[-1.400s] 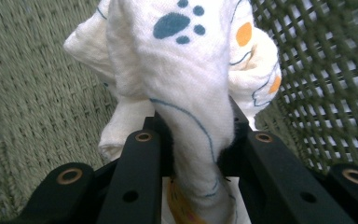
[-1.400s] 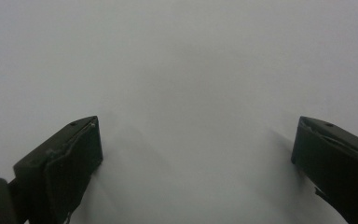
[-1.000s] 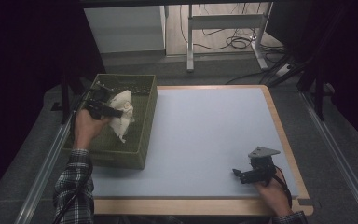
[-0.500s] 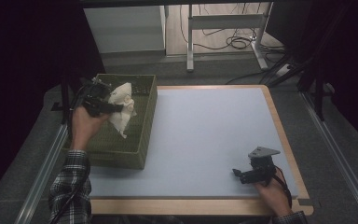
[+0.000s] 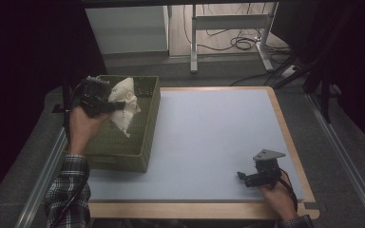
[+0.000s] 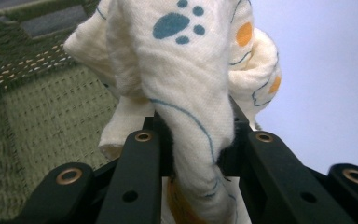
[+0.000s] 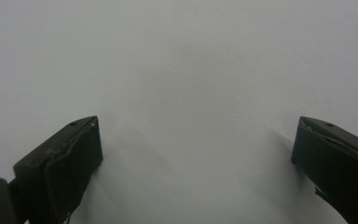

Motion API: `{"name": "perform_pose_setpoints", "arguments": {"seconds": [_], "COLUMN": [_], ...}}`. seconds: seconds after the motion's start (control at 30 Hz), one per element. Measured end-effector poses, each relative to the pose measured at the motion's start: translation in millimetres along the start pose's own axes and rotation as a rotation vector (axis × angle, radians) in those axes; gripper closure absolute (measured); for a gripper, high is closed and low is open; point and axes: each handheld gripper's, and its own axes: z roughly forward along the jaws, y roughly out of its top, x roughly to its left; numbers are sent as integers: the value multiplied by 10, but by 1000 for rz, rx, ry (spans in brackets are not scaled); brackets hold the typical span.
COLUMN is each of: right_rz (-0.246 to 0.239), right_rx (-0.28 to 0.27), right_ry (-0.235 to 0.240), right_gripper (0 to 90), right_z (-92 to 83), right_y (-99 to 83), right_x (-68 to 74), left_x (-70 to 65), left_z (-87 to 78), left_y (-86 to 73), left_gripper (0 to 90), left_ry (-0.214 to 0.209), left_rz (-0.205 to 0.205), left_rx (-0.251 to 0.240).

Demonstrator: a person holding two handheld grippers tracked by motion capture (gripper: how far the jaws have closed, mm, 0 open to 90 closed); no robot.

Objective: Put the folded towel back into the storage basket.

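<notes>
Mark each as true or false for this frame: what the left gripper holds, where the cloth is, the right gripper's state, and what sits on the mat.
1. The left gripper is shut on a cream cloth. True.
2. The cloth bears a blue paw print. True.
3. The cloth lies flat on the blue mat. False: it hangs over the green basket.
4. The right gripper clamps a cup. False: its fingers stand apart, with nothing between them.
5. The basket sits at the mat's right edge. False: left edge.
</notes>
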Motion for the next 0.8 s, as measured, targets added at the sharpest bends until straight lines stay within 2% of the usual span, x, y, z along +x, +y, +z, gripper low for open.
{"name": "perform_pose_setpoints", "arguments": {"seconds": [0.3,0.8], "right_rz": [0,1], "right_rx": [0,0], "right_ry": [0,0], "right_gripper": [17,17], "right_z": [0,0], "right_y": [0,0], "right_x": [0,0], "left_x": [-143,-482], "left_z": [36,230], "left_y": [99,333], "left_gripper": [743,740], "left_ry": [-35,-83], "left_rz": [32,103], "left_rx": [-16,-13]}}
